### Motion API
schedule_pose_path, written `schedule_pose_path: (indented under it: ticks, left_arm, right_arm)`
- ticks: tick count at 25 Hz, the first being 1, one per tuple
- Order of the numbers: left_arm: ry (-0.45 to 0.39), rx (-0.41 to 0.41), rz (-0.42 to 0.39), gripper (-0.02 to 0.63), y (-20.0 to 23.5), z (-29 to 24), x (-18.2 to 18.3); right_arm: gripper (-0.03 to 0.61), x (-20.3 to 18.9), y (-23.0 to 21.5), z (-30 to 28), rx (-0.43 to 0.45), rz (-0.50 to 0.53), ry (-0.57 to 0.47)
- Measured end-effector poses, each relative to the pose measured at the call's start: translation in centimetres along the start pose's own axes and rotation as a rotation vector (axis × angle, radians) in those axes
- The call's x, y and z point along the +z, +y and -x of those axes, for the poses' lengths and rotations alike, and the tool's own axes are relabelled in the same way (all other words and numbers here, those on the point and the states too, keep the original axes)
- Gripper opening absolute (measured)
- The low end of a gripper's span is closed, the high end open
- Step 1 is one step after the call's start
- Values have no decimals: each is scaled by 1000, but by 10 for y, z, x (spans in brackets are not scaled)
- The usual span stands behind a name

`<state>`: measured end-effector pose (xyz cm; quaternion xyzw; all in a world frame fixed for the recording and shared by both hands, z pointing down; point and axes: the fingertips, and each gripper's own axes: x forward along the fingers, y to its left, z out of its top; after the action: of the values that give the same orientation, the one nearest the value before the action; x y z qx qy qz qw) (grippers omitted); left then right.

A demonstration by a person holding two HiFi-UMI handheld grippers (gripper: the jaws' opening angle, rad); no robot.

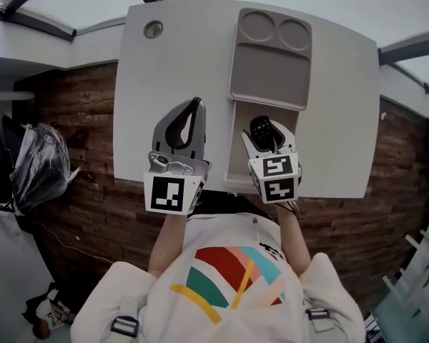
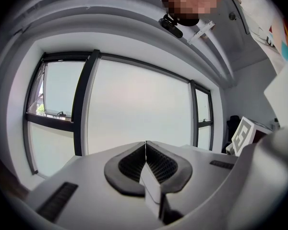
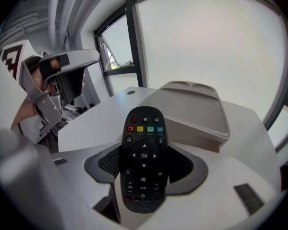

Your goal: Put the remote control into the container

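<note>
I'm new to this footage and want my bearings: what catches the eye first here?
A black remote control with coloured buttons, clamped in the right gripper over the open near end of the grey container. Beside it, the left gripper hangs shut and empty over the white table.

The head view looked steeply down on the table (image 1: 171, 63). The left gripper view faced windows (image 2: 134, 109); the right gripper view shared table and container (image 3: 197, 109) with the head view.
</note>
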<state>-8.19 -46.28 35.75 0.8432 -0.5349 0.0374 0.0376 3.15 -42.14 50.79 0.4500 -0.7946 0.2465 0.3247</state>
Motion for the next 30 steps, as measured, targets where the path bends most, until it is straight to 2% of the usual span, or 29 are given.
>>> schedule_pose_path:
  ticks: [5,8,18,25,30]
  left_arm:
    - [-25,-2,-5,8,5,-3,-2]
    - [3,-4,3,8,5,-2,-7]
    - [-5,-19,-1,8,4,-3,-13]
    - [10,1,11,8,5,2,-11]
    - [-15,-2,-3,8,3,2,-10]
  right_arm:
    - [258,-14,-1,-11,-15,10,65]
    - [258,-20,-2,-16,-23,10,93]
    - [258,-41,0,-29,-31,34,149]
    - [259,-44,-1,-31,-45,46,154]
    - [259,-45,-1,-32,-42,49,158]
